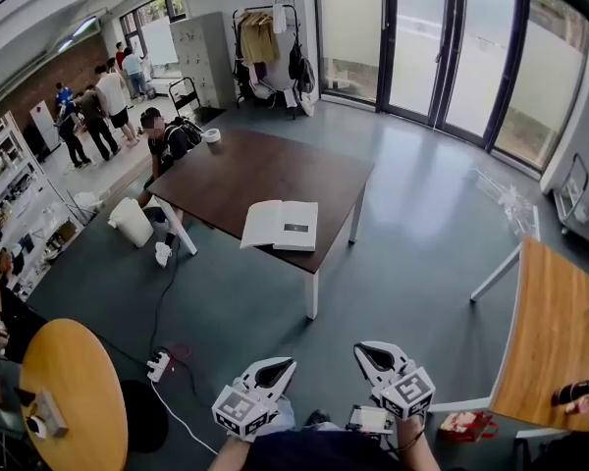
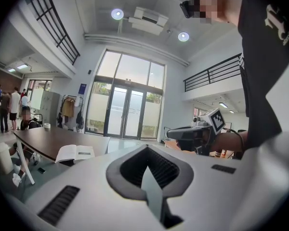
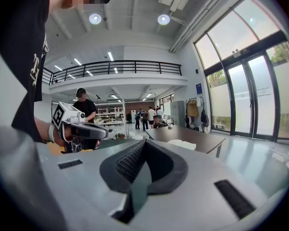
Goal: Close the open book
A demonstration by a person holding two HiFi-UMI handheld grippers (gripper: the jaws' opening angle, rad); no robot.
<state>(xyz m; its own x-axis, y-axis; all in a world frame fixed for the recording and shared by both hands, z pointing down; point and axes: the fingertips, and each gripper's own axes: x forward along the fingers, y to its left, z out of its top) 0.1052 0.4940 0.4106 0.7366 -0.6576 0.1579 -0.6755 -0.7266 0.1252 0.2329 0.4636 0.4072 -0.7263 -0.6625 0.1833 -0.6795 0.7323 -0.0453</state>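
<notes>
An open white book (image 1: 281, 224) lies flat near the front edge of a dark brown table (image 1: 245, 170), well ahead of me across the grey floor. My left gripper (image 1: 275, 364) and right gripper (image 1: 371, 349) are held side by side at the bottom of the head view, both far from the book, both shut and holding nothing. In the left gripper view the book (image 2: 75, 152) shows at the left beyond the shut left gripper (image 2: 147, 149). The right gripper view has the book (image 3: 181, 144) just right of the right gripper (image 3: 143, 146).
A person (image 1: 162, 140) sits at the table's far left corner, near a white bin (image 1: 131, 222). A power strip (image 1: 159, 364) with cables lies on the floor. A round wooden table (image 1: 74, 391) stands at lower left and a wooden table (image 1: 560, 332) at right.
</notes>
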